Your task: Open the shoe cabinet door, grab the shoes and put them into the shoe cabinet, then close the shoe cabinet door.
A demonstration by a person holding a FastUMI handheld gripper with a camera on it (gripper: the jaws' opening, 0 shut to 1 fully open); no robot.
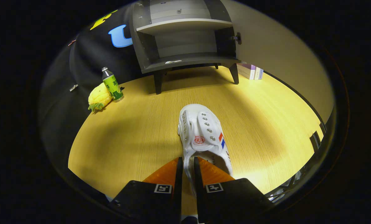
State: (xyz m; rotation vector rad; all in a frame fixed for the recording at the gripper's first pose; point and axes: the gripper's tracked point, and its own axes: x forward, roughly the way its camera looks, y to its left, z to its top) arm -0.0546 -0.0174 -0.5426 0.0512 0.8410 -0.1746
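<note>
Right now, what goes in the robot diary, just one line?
hand-held gripper: shut on shoe heel rim | cabinet: door open, shelves bare | shoe: on table, ahead of cabinet

- Your camera rode on the gripper [185,162], low over the table [135,124], looking forward along its fingers.
- It faced the cabinet [185,37] standing well beyond them.

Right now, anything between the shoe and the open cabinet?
Nothing visible. The claw is shut on the white shoe's heel collar; bare tabletop runs to the open shoe cabinet. The bottle and pineapple toy sit off to one side, the boxes beside the cabinet's leg.
</note>
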